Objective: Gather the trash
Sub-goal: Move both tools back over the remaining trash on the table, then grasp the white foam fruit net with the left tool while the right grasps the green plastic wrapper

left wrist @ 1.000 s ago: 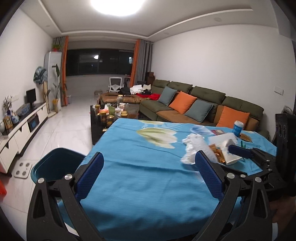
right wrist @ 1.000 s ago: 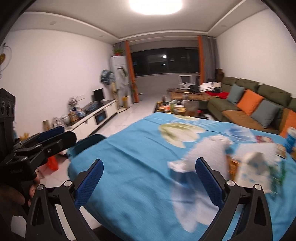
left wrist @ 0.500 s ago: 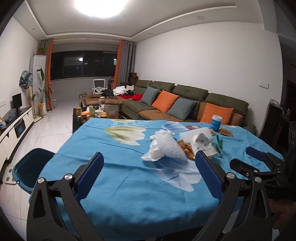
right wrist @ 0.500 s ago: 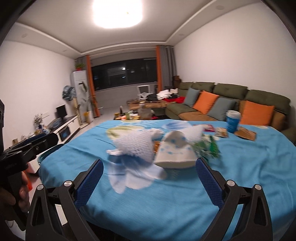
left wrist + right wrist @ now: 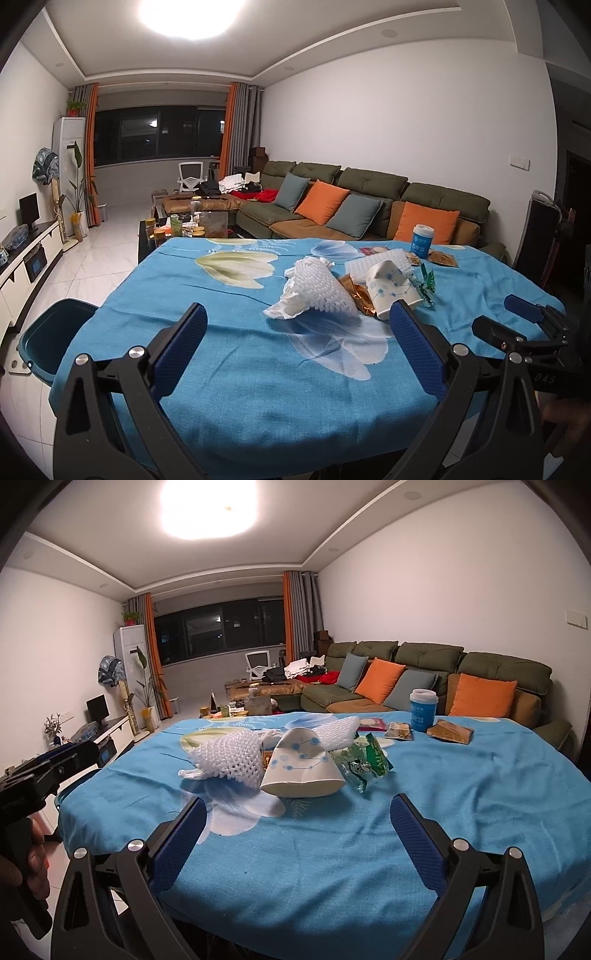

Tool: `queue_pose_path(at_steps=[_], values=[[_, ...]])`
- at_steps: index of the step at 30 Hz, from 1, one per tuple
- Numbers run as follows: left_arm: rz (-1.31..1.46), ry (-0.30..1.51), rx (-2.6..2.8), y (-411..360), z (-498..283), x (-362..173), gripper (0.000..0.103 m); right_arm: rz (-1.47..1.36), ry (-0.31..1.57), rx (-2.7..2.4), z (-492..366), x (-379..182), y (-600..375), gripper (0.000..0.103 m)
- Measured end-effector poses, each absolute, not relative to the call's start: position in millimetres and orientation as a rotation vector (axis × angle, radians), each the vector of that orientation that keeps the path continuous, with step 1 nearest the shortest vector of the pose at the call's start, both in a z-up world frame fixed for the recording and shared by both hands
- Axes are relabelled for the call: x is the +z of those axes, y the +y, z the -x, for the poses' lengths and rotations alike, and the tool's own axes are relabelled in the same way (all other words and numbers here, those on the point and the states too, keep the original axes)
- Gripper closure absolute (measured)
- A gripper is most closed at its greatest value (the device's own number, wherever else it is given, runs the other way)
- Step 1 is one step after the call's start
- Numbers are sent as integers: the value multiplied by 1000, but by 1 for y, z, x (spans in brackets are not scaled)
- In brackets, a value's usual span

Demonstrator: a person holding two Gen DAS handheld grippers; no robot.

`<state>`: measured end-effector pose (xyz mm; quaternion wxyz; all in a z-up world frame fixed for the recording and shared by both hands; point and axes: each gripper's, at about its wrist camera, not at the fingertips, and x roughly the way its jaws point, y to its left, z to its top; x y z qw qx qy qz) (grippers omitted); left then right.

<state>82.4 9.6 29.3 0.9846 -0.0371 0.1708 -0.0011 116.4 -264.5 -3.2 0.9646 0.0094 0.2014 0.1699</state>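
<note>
Blue-clothed table point(image 5: 480, 794): foam nets point(image 5: 229, 757), crushed cup point(image 5: 301, 771), wrappers point(image 5: 364, 764).

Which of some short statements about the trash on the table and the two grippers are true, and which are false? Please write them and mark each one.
1. Both grippers are open and hold nothing. True: left gripper and right gripper have their fingers spread apart.
2. The crushed paper cup stands upright. False: it lies on its side.
3. The green wrapper lies beside the crushed cup. True.
4. The blue cup stands at the near table edge. False: it stands at the far side, toward the sofa.
5. The white foam net is inside the bin. False: it lies on the tablecloth.
</note>
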Motion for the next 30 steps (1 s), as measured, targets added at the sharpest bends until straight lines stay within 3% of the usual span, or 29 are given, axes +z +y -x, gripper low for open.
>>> queue_pose_path(at_steps=[11,30], values=[[56,365,-27,8,-112,26,6,-42,451,315,-151,-2,-270,7],[36,458,-101,-11,-231,6,6,-1,584,244,-259,-4,-284,7]])
